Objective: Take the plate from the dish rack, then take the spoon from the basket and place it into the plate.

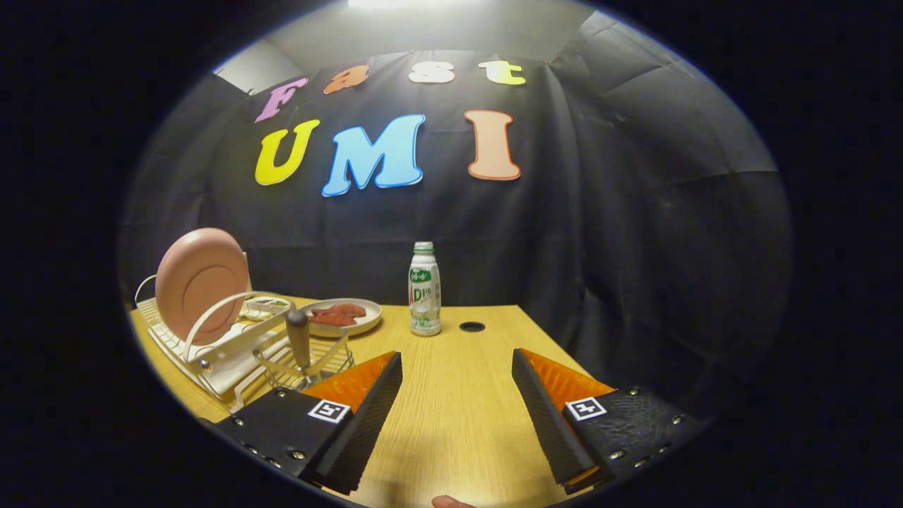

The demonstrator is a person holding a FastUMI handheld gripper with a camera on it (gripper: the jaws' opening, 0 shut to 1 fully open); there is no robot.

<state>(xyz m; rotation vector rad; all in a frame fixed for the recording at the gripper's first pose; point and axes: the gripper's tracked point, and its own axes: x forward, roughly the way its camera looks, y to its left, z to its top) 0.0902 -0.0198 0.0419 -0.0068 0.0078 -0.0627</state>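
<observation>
The gripper [457,367] hovers over bare table [451,416], fingers spread wide, nothing between them; the pink plate [201,284] stands upright in the dish rack [211,346] beyond the left finger; the spoon [299,339] sits in the wire basket [310,363] — only its dark handle shows, bowl hidden; a bottle [425,289] stands farther back.

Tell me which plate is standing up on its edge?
The pink plate in the dish rack. The pale plate beside the bottle lies flat, holding something red.

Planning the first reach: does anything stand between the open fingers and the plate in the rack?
Nothing visible does. The gripper is open over bare table; the plate stands upright in the rack, ahead and left, with the basket beside it.
</observation>
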